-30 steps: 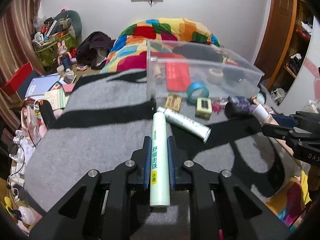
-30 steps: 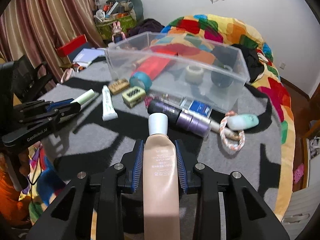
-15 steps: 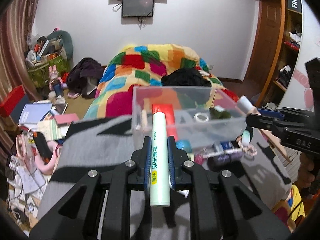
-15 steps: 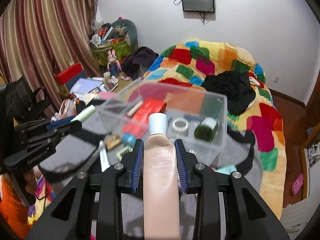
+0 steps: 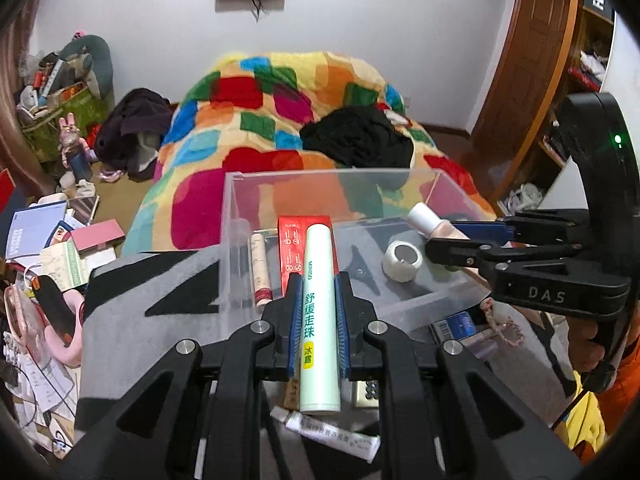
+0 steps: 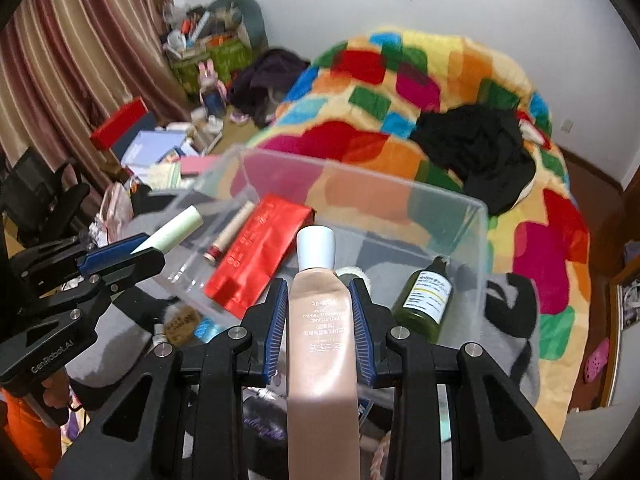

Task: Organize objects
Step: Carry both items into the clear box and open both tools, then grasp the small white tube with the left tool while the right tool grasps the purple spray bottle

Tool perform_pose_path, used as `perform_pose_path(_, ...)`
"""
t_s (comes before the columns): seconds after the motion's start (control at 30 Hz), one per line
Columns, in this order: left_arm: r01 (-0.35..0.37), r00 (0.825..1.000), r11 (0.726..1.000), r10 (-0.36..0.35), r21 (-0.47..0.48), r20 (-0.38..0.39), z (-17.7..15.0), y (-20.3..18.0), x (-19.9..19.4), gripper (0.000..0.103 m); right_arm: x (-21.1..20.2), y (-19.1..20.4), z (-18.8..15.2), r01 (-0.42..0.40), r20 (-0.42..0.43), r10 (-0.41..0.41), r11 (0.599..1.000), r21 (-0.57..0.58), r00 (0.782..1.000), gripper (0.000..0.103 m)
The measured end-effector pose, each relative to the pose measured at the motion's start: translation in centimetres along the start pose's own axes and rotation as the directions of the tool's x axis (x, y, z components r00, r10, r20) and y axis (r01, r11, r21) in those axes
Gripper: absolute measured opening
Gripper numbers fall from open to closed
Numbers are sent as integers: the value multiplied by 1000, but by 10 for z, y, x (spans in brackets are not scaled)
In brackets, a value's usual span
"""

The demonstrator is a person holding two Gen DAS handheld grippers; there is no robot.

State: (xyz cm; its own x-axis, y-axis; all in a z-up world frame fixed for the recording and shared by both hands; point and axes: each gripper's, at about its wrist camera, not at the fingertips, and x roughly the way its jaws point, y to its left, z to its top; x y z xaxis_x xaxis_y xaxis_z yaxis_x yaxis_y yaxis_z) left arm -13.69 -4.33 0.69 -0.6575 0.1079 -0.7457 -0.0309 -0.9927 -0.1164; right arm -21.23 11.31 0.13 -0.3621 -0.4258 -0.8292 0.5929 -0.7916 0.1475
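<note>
Tubes both — left gripper [image 5: 319, 316] pinches a stiff, light pale-green cylindrical tube [image 5: 319, 304], right gripper [image 6: 320, 320] a soft, squeezable beige plastic tube [image 6: 321, 336], over the clear plastic bin's [image 6: 476, 216] near edge; mid-body grips suit.

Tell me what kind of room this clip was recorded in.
Most likely a lived-in, cluttered bedroom: a bed under a patchwork blanket, dark clothes dumped on it, and a striped curtain by floor clutter.

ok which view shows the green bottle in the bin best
The right wrist view: the green bottle lies in the clear bin with its white label facing the camera. In the left wrist view I cannot make it out; the right gripper covers that side.
</note>
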Motion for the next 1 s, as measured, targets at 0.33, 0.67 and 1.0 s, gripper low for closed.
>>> perform_pose_path(0.33, 22, 999, 999, -21, 39, -36, 7, -11, 13, 15, 12, 18, 3, -12, -43, 8, 995, -96, 999, 29)
perform_pose_path(0.67, 5, 998, 997, -10, 80, 65, 2, -21, -34, 22, -46, 18, -17, -14, 78, 23, 993, -113, 997, 29)
perform_pose_path(1.0, -38, 998, 998, 36, 51, 52, -38, -20, -40, 50, -71, 9, -65, 2, 113, 13, 992, -124, 994, 34)
